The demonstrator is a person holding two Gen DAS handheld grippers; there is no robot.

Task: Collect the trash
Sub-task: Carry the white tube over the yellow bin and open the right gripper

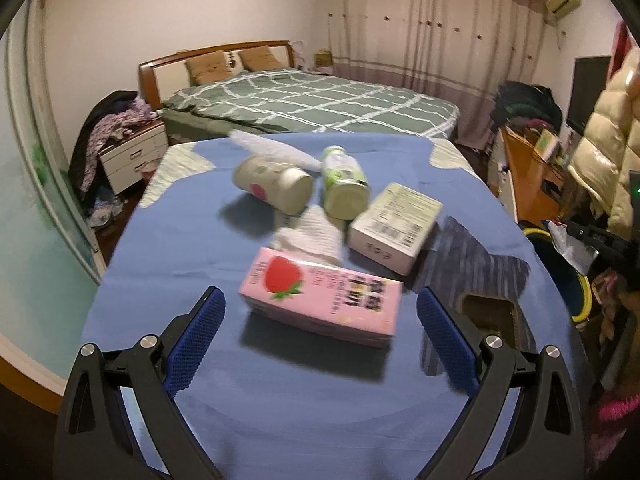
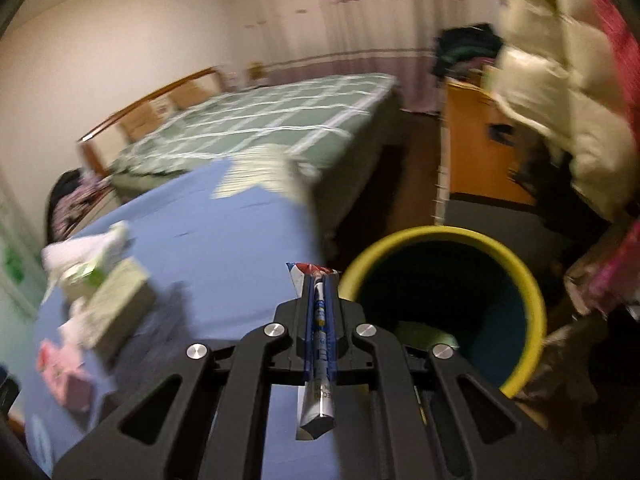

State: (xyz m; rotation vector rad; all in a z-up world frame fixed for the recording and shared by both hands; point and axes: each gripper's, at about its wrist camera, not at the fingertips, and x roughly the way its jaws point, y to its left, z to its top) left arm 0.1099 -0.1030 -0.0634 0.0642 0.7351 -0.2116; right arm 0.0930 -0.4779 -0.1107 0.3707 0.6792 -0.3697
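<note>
**Wrapper carried toward the bin, carton waiting**

Bedroom clutter fills the background: a green checked bed [image 1: 312, 100], curtains, a cream coat at the right edge. Nearer the cameras a blue-covered bench [image 1: 168, 248] is seen, with trash lying on it.

In the left wrist view the left hand-held gripper [image 1: 320, 312] is held with its blue pads wide apart and nothing between them. A pink carton [image 1: 320, 300] lies on the bench just ahead, in the lower middle of the frame, with its long axis running from upper left to lower right, across the gap between the pads. Behind it lie a white tissue [image 1: 312, 240], a white box [image 1: 394, 226], a green bottle [image 1: 344, 184] and a beige can [image 1: 274, 186], both on their sides.

In the right wrist view the right hand-held gripper [image 2: 320, 280] is clamped on a flat foil wrapper [image 2: 316, 360], whose long axis runs along the fingers and sticks out past both ends. A yellow-rimmed bin [image 2: 424, 236] stands on the floor beside the bench, to the right of the fingertips and just ahead, with something pale green already at its bottom.

The coming move is judged to turn on that offset: the wrapper is not yet over the opening, so a shift to the right is needed before release. The carton is nearer the left hand.
</note>
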